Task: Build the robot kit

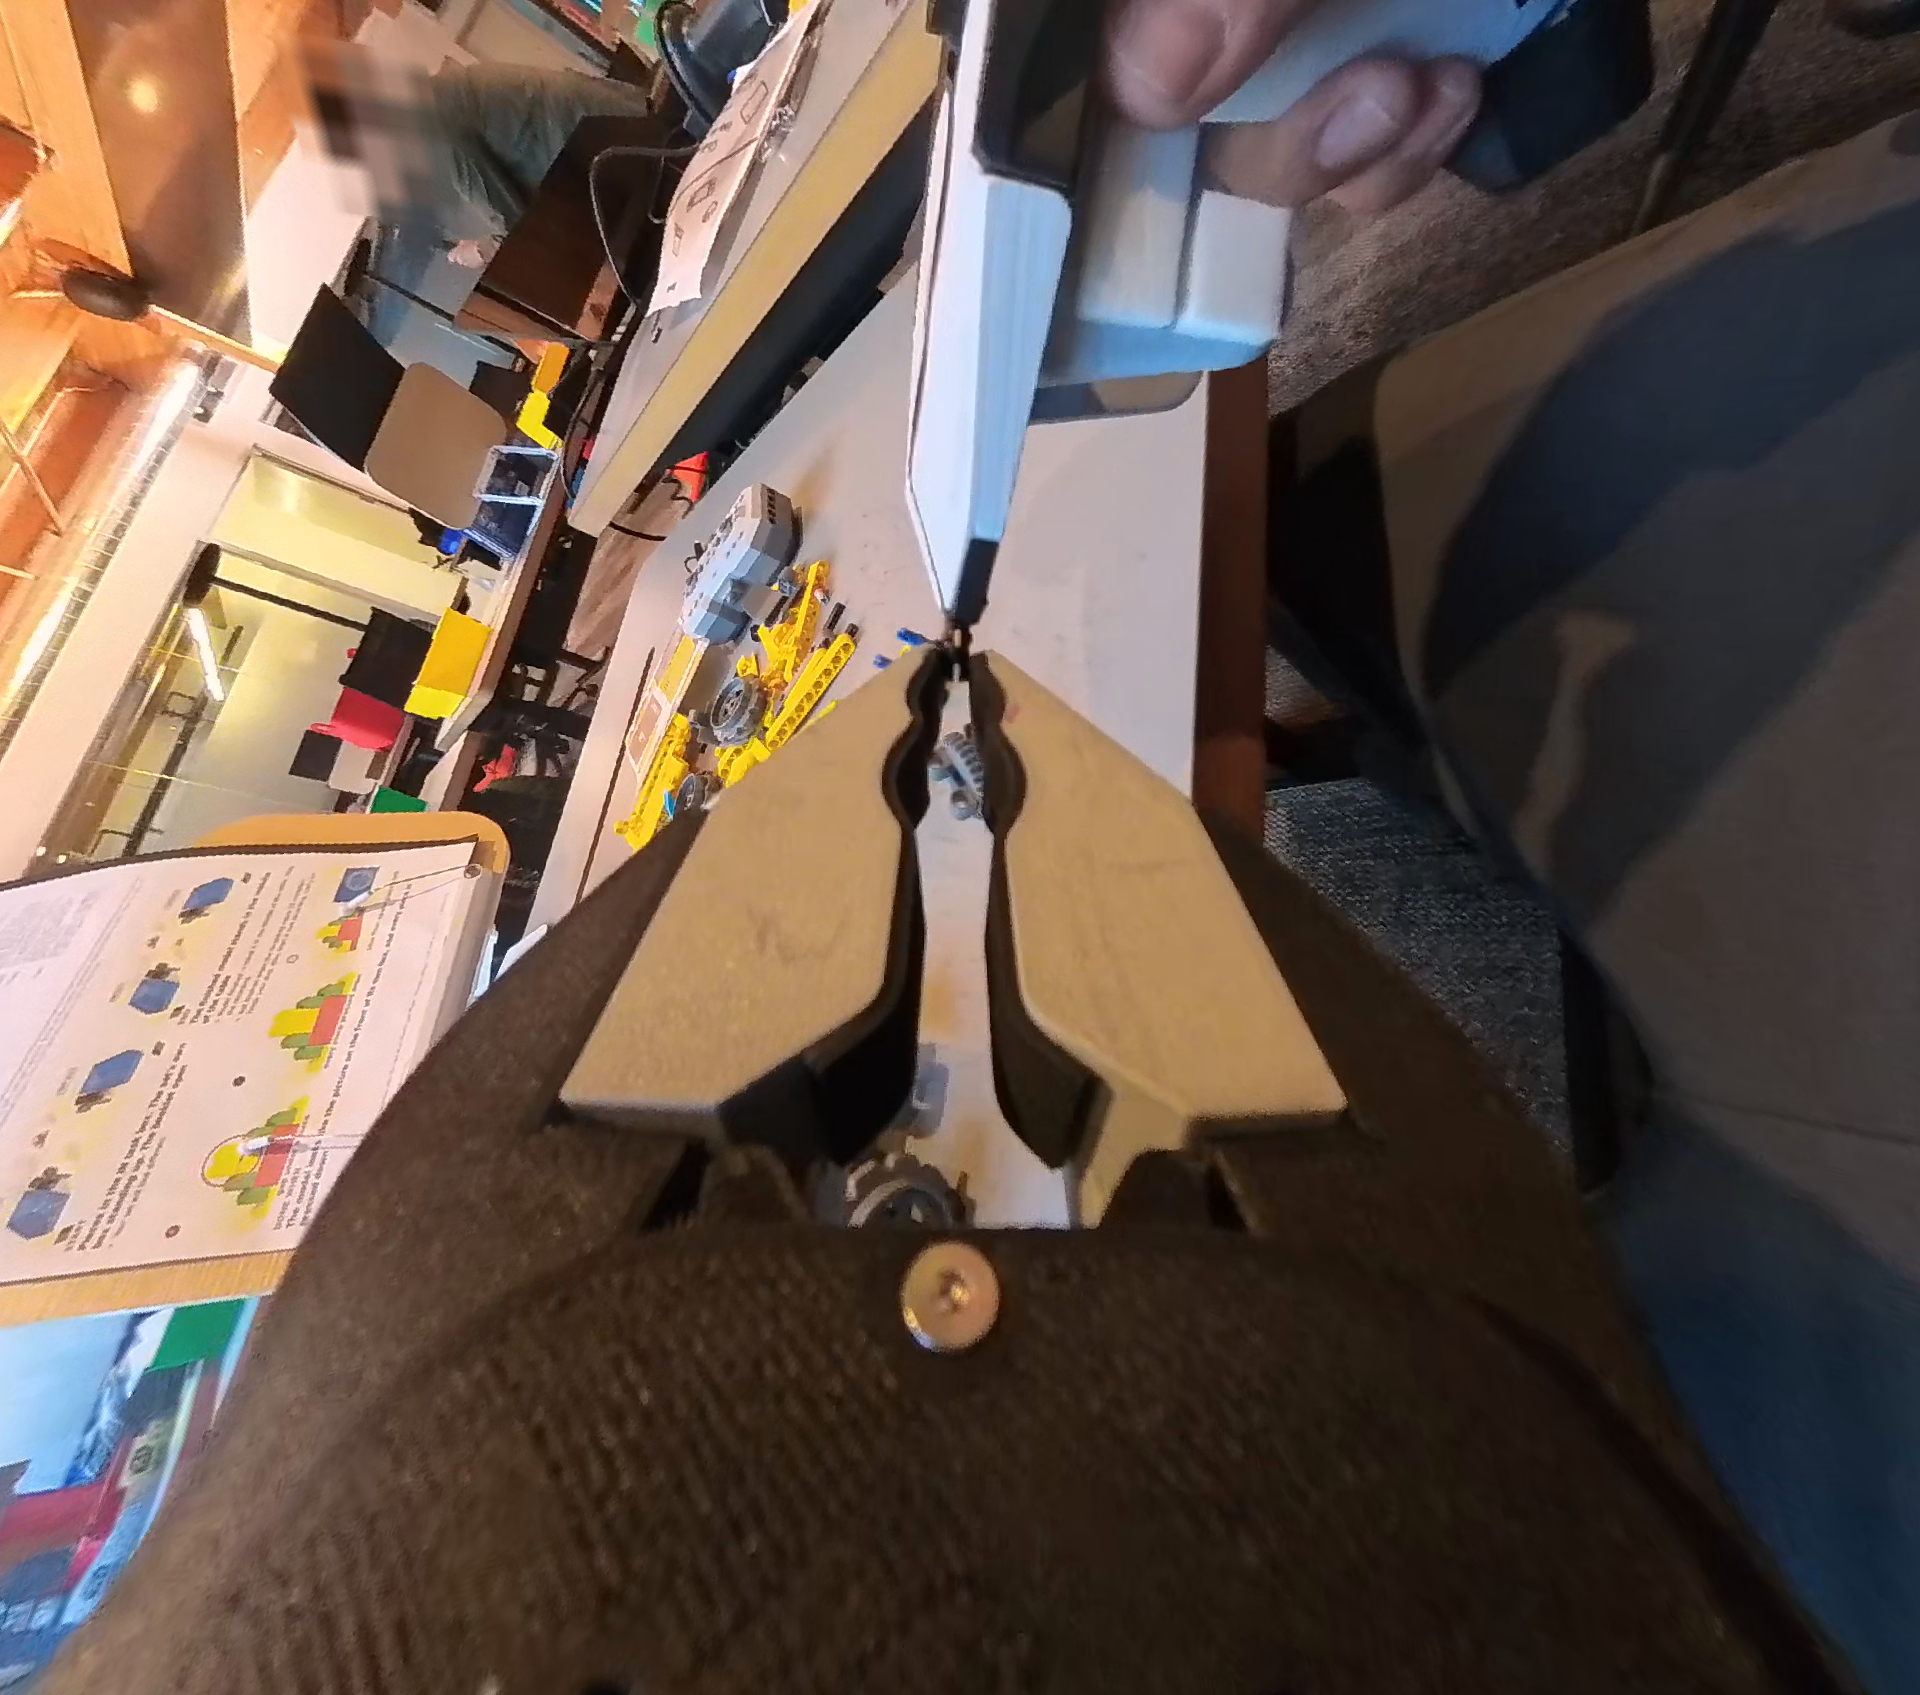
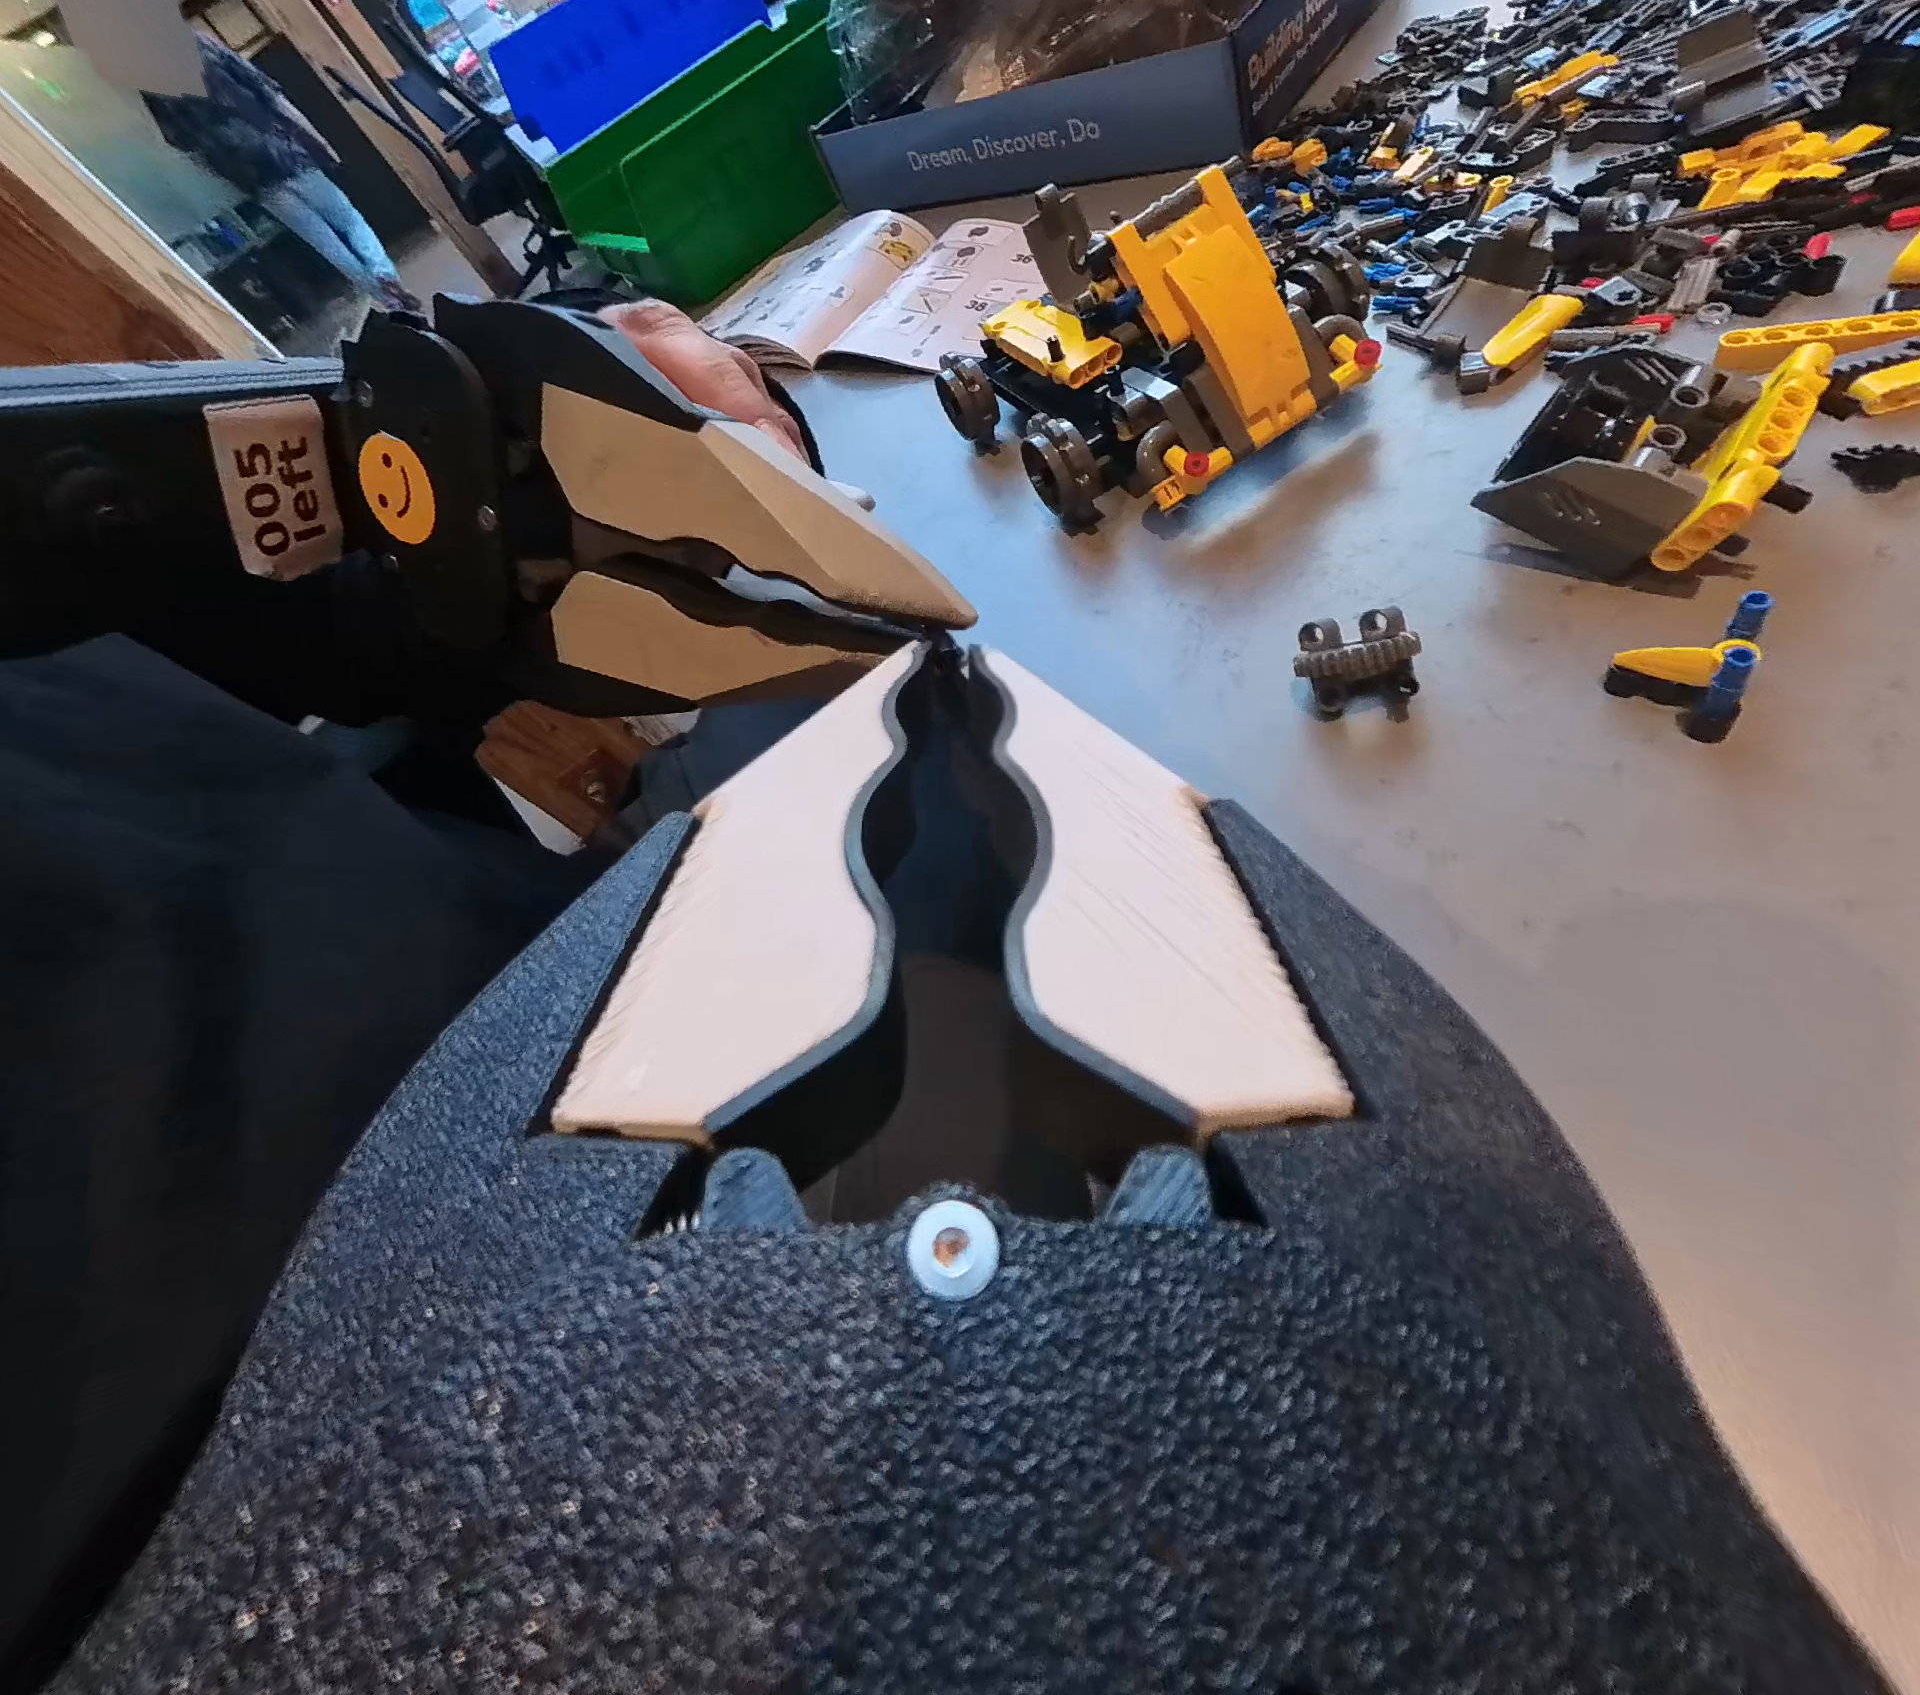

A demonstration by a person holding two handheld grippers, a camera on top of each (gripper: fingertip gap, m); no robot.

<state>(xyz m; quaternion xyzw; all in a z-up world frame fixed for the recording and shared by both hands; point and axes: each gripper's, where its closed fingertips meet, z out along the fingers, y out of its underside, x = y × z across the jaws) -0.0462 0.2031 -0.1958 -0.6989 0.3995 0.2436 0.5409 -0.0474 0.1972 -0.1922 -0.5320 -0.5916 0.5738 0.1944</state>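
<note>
Left gripper [image 2: 940,629] and right gripper [image 2: 948,658] meet tip to tip, both pinching one tiny dark part [image 2: 948,644]; the half-built yellow vehicle [image 2: 1174,357] stands on the desk [image 2: 1455,970] amid loose pieces [image 2: 1662,118].

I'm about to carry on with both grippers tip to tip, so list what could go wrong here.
1. The tiny dark part pinched where the left gripper meets the right gripper could slip and fall past the table edge.
2. It is too small to judge either grip.
3. A sideways swing might hit the yellow vehicle.
</note>
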